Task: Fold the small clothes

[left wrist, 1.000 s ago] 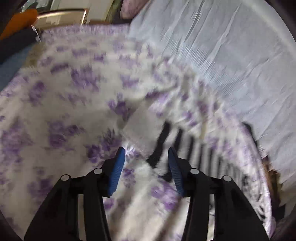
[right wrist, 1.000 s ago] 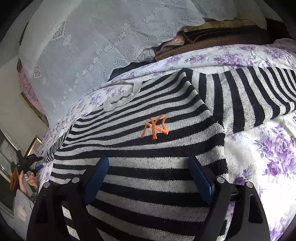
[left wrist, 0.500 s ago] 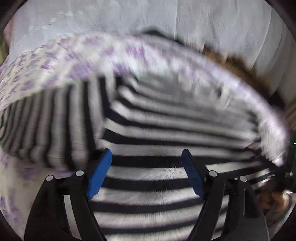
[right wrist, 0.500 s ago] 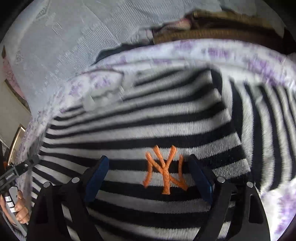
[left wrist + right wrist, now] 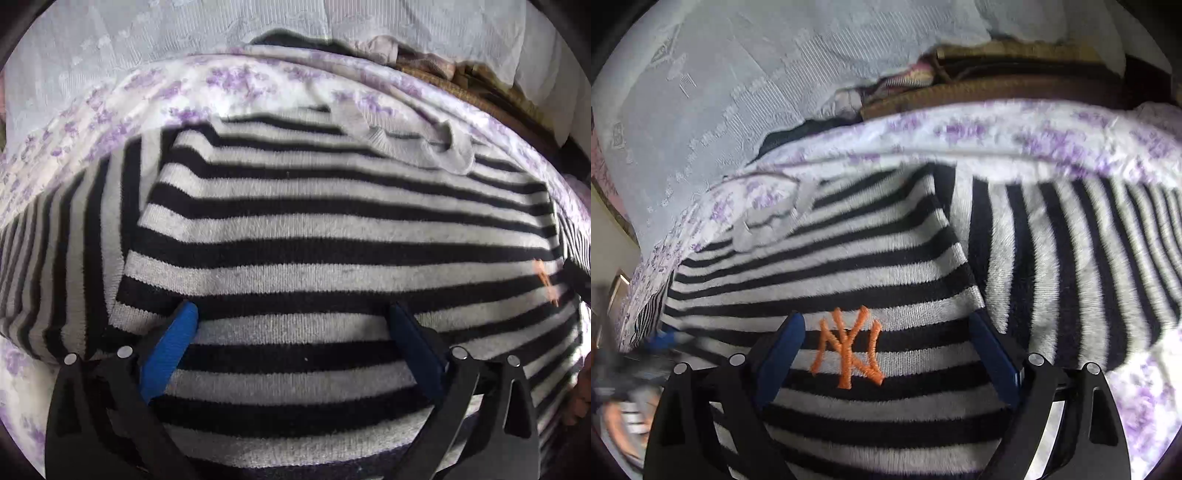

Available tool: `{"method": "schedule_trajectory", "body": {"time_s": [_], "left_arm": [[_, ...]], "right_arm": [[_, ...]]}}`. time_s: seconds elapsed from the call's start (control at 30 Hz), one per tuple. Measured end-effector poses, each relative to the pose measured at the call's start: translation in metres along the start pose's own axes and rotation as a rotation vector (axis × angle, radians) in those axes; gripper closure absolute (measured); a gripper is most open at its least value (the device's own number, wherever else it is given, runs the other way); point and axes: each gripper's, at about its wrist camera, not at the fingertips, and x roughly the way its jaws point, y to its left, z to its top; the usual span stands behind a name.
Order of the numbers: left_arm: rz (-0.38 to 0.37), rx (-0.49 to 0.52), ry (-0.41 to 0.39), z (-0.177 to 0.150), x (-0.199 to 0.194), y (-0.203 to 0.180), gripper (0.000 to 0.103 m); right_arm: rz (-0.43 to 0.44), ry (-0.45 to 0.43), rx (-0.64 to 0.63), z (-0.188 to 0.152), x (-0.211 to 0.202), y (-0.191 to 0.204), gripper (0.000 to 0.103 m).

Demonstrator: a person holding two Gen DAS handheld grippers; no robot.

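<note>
While both the left gripper (image 5: 291,347), its jaws opening, and the spread, empty right gripper (image 5: 886,350) hover over the striped sweater (image 5: 332,236), a shallow pinch risks lifting only its top layer off the bed (image 5: 229,81).

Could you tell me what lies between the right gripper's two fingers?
The orange logo on the striped sweater lies between the right gripper's open fingers, seen in the right wrist view.

Both wrist cameras look steeply down, close over the same striped sweater (image 5: 332,236) on the bed.
</note>
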Motion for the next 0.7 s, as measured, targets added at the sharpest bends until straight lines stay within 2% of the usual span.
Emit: {"method": "schedule_trajectory", "body": {"time_s": [0.1,0.2,0.23,0.27,0.33,0.4,0.47,0.7], "left_arm": [[-0.021,-0.021,-0.04,-0.003,-0.013,0.007,0.004],[-0.014,-0.04,-0.042,-0.009,-0.013,0.012,0.004],[0.001,-0.043,-0.05,-0.009,-0.015,0.012,0.004],[0.016,-0.041,-0.053,-0.013,-0.016,0.012,0.004],[0.05,-0.007,-0.046,-0.017,-0.016,0.005,0.004],[0.061,0.0,-0.055,-0.021,-0.019,0.007,0.004],[0.06,-0.016,-0.07,-0.026,-0.026,0.011,0.004],[0.072,-0.074,-0.148,-0.039,-0.055,0.026,0.004]], "right_arm": [[-0.107,-0.051,-0.027,0.0,-0.013,-0.009,0.011],[-0.198,-0.003,0.056,0.005,-0.003,-0.045,0.008],[-0.18,0.06,0.096,0.004,0.009,-0.06,0.006],[-0.147,0.072,0.08,0.003,0.012,-0.065,0.004],[-0.149,0.062,0.035,0.003,0.006,-0.06,0.004],[-0.149,0.004,0.032,-0.002,-0.009,-0.058,0.004],[-0.144,-0.042,0.084,-0.005,-0.026,-0.065,0.004],[-0.112,-0.139,0.327,-0.023,-0.071,-0.127,0.004]]}}
